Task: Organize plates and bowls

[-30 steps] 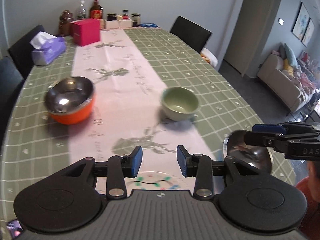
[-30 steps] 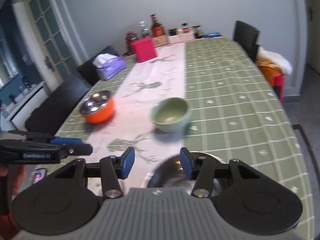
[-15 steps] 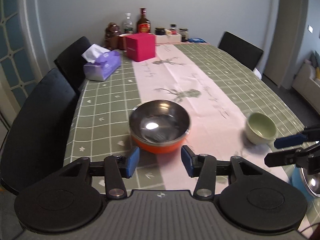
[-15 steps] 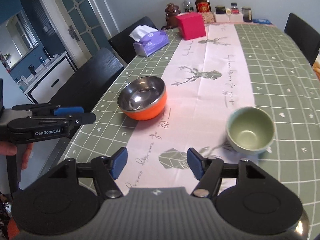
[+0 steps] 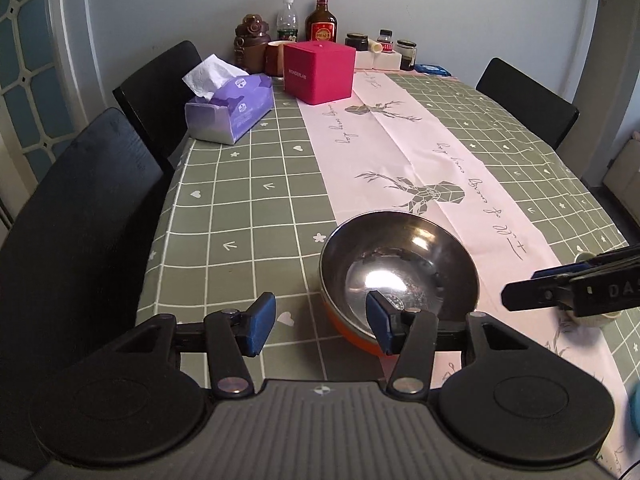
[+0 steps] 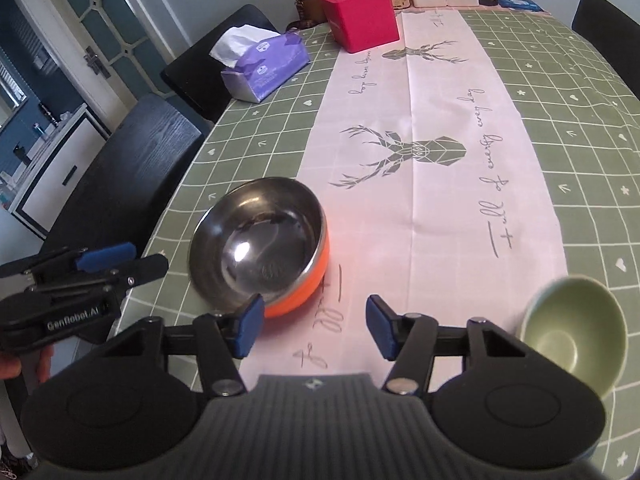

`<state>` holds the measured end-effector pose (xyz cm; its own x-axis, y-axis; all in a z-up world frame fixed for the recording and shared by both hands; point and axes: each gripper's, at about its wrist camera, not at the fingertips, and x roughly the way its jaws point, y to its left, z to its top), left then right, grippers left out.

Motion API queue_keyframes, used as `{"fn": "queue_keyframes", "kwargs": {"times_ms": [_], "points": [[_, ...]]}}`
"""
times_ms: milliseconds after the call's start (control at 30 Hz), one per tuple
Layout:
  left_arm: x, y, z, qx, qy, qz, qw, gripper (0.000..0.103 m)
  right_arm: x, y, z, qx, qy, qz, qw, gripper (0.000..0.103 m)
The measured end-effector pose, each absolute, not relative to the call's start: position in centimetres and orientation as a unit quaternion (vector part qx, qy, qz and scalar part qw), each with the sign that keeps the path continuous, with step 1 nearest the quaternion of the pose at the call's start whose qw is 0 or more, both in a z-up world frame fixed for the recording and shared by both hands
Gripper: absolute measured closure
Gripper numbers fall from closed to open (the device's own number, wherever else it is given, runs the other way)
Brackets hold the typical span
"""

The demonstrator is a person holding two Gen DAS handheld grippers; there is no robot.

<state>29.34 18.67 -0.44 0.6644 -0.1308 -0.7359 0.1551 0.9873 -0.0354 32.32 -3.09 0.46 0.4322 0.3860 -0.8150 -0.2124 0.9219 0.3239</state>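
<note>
Starting at the left, our left gripper (image 5: 316,324) hangs partly open with nothing between its pads; its right pad sits over the near rim of the orange bowl (image 5: 400,272), which rests on the counter (image 5: 240,208) at the seam between the green check cloth and the pink runner (image 5: 400,152). To take this bowl well, we judge we should straddle the near rim, one pad inside on the steel and one outside on the orange wall, then close firmly, since polished steel will likely slip. Moving right, our right gripper (image 6: 314,326) is closing with only bare runner between its pads, so it holds nothing. The green bowl (image 6: 572,332) stands to its right, well apart from the orange bowl and partly hidden behind the gripper body; it looks empty, though we cannot be sure from this angle. Further back stand a tissue box (image 5: 230,110), a red box (image 5: 320,70) and a row of bottles and jars (image 5: 322,18), all far from the work. Black chairs (image 5: 80,220) crowd the left edge. Nothing blocks either bowl except the two grippers working close together.
</note>
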Motion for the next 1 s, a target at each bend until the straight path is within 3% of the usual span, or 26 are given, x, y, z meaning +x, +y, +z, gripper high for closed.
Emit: {"fn": "queue_keyframes", "kwargs": {"times_ms": [200, 333, 467, 633, 733, 1000], "points": [[31.8, 18.6, -2.2, -0.002, 0.416, -0.070, 0.907, 0.044, 34.8, -2.5, -1.3, 0.096, 0.516, 0.156, 0.836, 0.056], [32.7, 18.3, -3.2, -0.002, 0.427, -0.064, 0.902, 0.049, 35.7, -2.4, -1.9, 0.110, 0.518, 0.160, 0.833, 0.069], [33.1, 17.9, -3.9, -0.002, 0.439, -0.065, 0.896, 0.062, 36.0, -2.0, -2.4, 0.111, 0.523, 0.163, 0.830, 0.072], [33.5, 17.3, -4.2, 0.009, 0.454, -0.060, 0.889, 0.070, 36.0, -1.5, -2.5, 0.103, 0.521, 0.174, 0.829, 0.084], [33.5, 16.9, -4.3, 0.014, 0.460, -0.061, 0.886, 0.080, 35.9, -1.1, -2.5, 0.096, 0.519, 0.179, 0.830, 0.090], [33.1, 16.0, -4.0, 0.029, 0.465, -0.048, 0.884, 0.086, 35.7, -0.9, -2.3, 0.084, 0.521, 0.171, 0.832, 0.091]]}}
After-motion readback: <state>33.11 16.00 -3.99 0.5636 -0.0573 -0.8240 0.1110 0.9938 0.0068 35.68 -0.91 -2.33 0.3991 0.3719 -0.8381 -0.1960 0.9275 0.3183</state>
